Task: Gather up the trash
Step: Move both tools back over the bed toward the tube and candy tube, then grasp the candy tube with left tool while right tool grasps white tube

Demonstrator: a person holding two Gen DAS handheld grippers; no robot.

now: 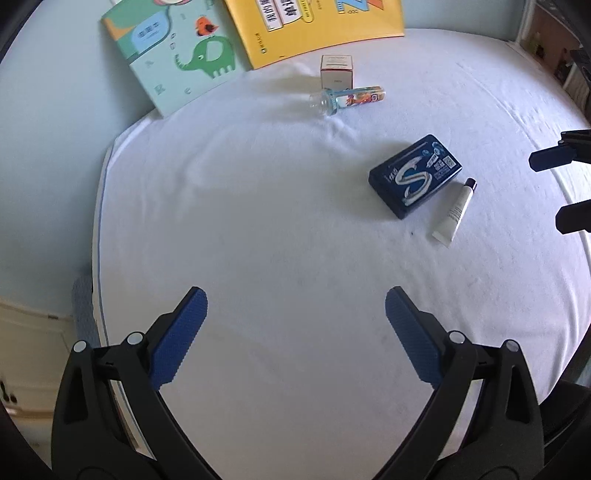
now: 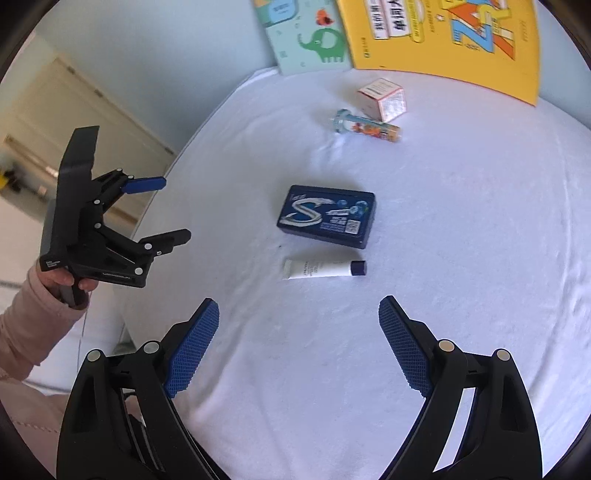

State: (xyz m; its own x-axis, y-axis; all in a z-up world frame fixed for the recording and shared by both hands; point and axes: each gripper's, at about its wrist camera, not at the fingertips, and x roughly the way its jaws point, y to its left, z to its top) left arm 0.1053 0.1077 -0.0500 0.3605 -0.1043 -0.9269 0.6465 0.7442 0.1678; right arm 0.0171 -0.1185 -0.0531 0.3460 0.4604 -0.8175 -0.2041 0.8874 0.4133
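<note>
A dark blue gum box point(image 1: 415, 175) point(image 2: 327, 216) lies on the white cloth. A small white tube with a dark cap point(image 1: 454, 211) point(image 2: 324, 268) lies beside it. Farther back lie a small clear bottle with a colourful label point(image 1: 345, 99) point(image 2: 367, 126) and a small white and red carton point(image 1: 337, 70) point(image 2: 382, 99). My left gripper point(image 1: 295, 314) point(image 2: 173, 206) is open and empty above the cloth's near left part. My right gripper point(image 2: 299, 325) point(image 1: 546, 184) is open and empty, just short of the tube.
A white cloth point(image 1: 258, 221) covers the table. Two children's books, one pale green with an elephant point(image 1: 173, 55) point(image 2: 314, 40) and one yellow point(image 1: 314, 26) point(image 2: 443, 40), lie at the far edge. A light wall and cabinets point(image 2: 74, 122) stand to the left.
</note>
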